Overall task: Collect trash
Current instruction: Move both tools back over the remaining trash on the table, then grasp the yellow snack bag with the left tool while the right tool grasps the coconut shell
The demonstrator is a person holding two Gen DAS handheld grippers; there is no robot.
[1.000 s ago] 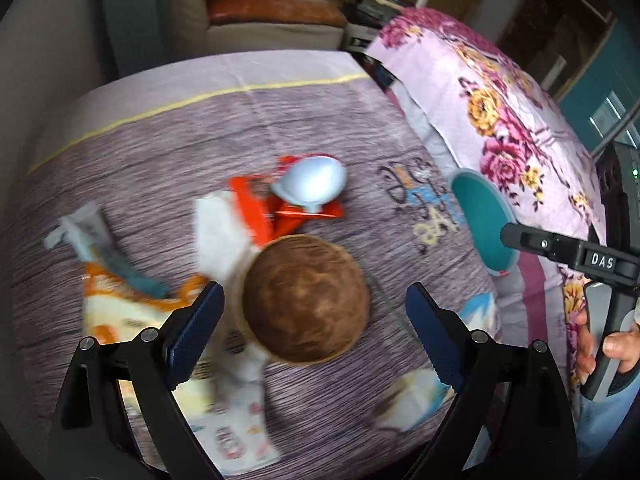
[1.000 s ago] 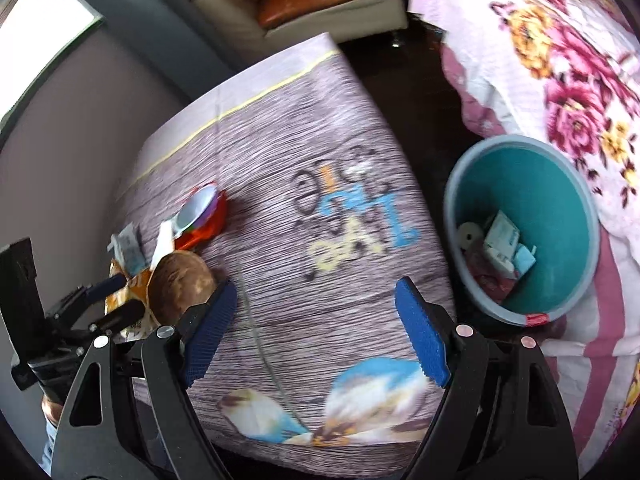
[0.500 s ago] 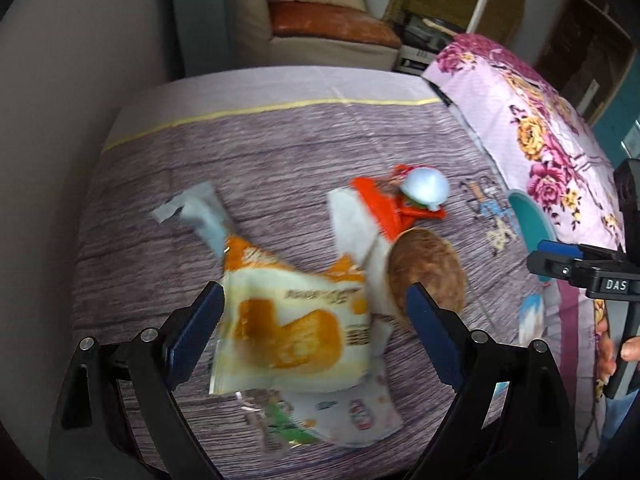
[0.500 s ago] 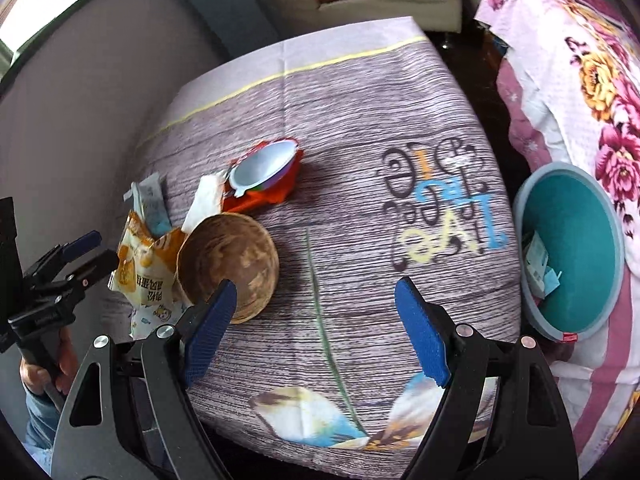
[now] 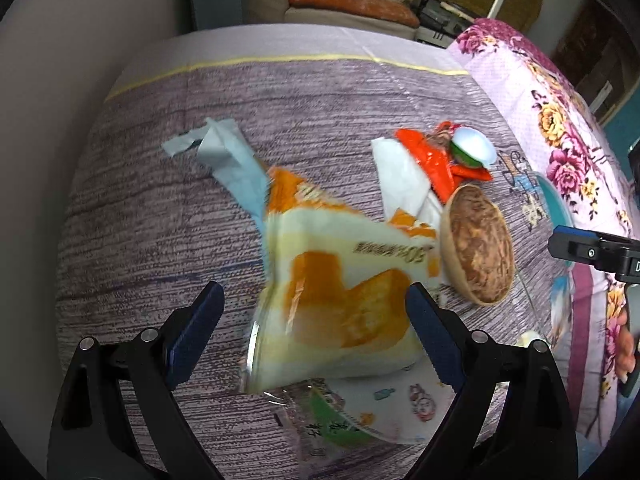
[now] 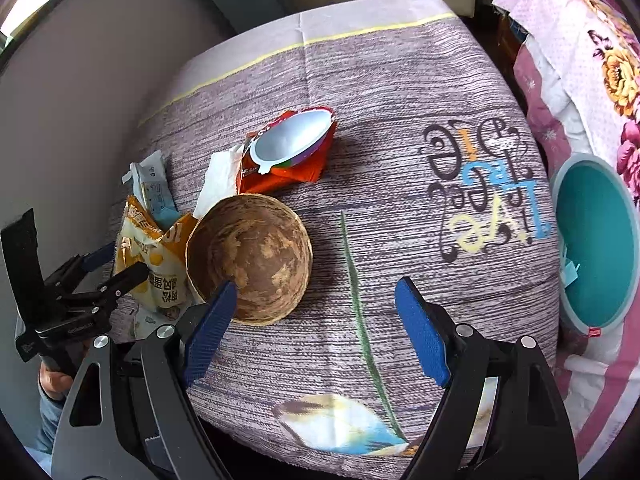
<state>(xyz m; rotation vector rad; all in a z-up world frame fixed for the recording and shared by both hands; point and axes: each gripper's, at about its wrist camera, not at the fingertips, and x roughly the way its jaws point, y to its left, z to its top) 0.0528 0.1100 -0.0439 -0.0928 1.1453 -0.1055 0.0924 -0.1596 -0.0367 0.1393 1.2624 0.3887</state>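
Left gripper [image 5: 314,330] fingers wide over blurry yellow snack bag [image 5: 340,292], right gripper [image 6: 312,330] fingers wide, brown bowl [image 6: 250,256] by its left finger, teal bin [image 6: 596,240] cut off.

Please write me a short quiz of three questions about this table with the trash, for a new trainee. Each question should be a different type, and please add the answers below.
1. True or false: the left tool is shut on the yellow snack bag.
2. Which thing lies on the red wrapper? A) the brown bowl B) the small white plastic cup C) the teal bin
3. Fill in: the teal bin stands beside the table, on the ____ side of the right wrist view.

Key
1. False. Its jaws stand open, with the bag lying on the table between them in the left wrist view.
2. B, the small white plastic cup. The brown bowl sits nearer the camera.
3. Right.
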